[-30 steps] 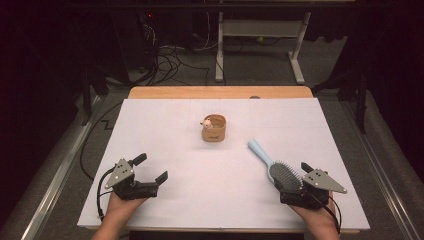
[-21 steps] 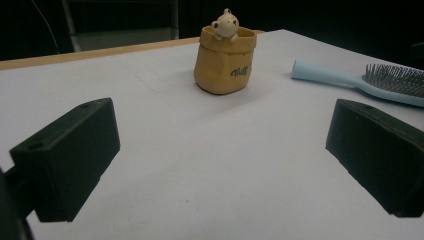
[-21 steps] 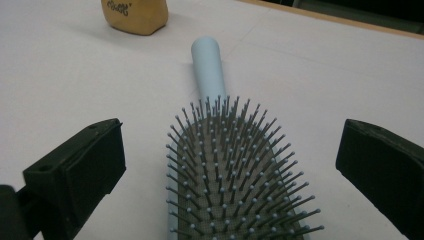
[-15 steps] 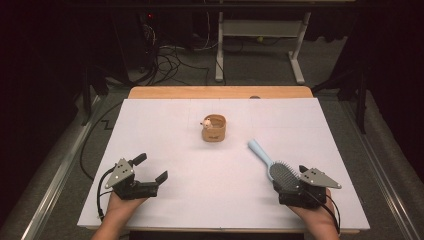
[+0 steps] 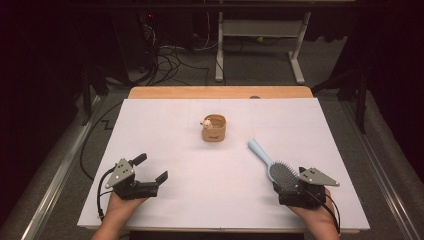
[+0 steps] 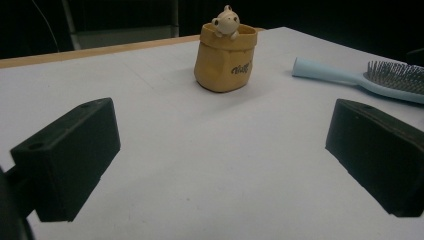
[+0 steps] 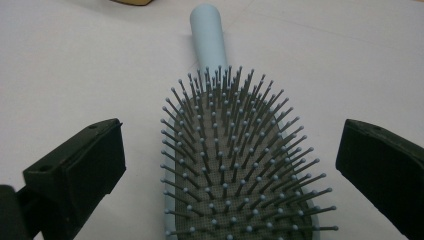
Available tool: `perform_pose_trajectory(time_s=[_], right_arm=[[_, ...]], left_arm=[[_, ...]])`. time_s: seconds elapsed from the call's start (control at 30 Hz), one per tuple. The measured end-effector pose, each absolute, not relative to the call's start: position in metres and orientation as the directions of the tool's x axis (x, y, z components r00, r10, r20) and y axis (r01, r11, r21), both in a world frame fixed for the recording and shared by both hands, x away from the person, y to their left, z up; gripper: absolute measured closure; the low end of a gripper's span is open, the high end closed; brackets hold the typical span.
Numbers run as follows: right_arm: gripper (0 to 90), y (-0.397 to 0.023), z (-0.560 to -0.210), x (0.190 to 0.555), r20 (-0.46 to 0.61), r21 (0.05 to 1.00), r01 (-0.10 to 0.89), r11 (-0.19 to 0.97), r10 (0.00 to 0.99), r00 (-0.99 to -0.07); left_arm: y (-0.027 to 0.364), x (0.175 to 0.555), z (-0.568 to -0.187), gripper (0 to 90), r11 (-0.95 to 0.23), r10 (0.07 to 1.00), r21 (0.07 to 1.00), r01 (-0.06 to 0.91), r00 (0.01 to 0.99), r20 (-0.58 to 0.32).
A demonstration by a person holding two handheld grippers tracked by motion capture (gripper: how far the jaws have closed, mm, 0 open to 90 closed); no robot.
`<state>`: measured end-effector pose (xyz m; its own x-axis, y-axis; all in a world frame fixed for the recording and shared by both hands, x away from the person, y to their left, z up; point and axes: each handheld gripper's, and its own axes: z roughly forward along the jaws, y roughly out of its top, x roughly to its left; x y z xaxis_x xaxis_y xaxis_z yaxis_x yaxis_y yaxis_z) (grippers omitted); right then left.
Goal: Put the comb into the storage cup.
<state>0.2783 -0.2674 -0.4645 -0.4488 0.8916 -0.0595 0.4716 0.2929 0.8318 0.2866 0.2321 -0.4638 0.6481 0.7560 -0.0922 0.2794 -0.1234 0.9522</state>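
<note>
Pale-blue oval hairbrush — bristly, round-handled — between right hand-held gripper's spread jaws.

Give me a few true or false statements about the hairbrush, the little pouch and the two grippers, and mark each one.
1. The right gripper has its jaws open on either side of the hairbrush head. True.
2. The hairbrush lies bristles down. False: the bristles point up.
3. The left gripper is shut on the pouch. False: it is open and well short of the pouch.
4. A small figure peeks out of the pouch. True.
5. The brush handle points toward the person. False: it points away, toward the pouch.
</note>
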Motion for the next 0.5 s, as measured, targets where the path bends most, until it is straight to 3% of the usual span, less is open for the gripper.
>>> perform_pose_trajectory(time_s=[0.5], right_arm=[[0.2,-0.2708,-0.4681,0.2838,-0.027,0.788,0.540,0.296,0.892,-0.450]], left_arm=[[0.2289,0.2858,-0.4657,1.6,-0.148,0.749,0.949,0.280,0.658,-0.077]])
